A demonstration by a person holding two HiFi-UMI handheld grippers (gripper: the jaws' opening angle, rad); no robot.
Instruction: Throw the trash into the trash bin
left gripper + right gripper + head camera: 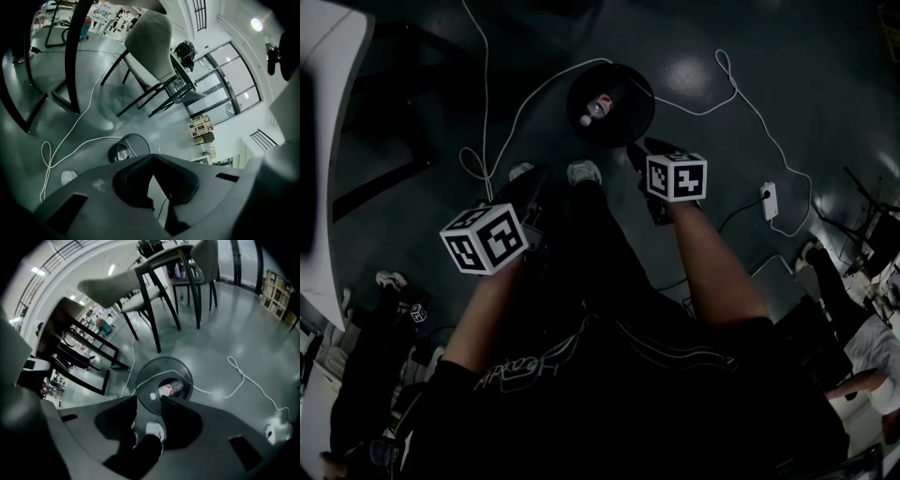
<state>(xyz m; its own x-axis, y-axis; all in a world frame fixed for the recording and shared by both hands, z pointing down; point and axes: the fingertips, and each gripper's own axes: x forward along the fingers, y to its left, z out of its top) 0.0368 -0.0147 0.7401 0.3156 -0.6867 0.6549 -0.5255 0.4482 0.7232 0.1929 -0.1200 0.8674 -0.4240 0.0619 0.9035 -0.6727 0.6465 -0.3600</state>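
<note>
Your right tongs [149, 399] gape empty above the bottle [171, 389]; left tongs [151, 158] closed; snag the cable [243, 377] below them and the trash bin [189, 375] may tip.

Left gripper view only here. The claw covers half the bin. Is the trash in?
Observer: Yes. The head view shows a bottle lying inside the bin.
Operator: Is the right claw holding anything?
Observer: No. The right claw is open, with nothing between its jaws.
Operator: Anything loose on the floor on that side?
Observer: A white power strip lies on the floor to the right of the bin, clear of it.
</note>
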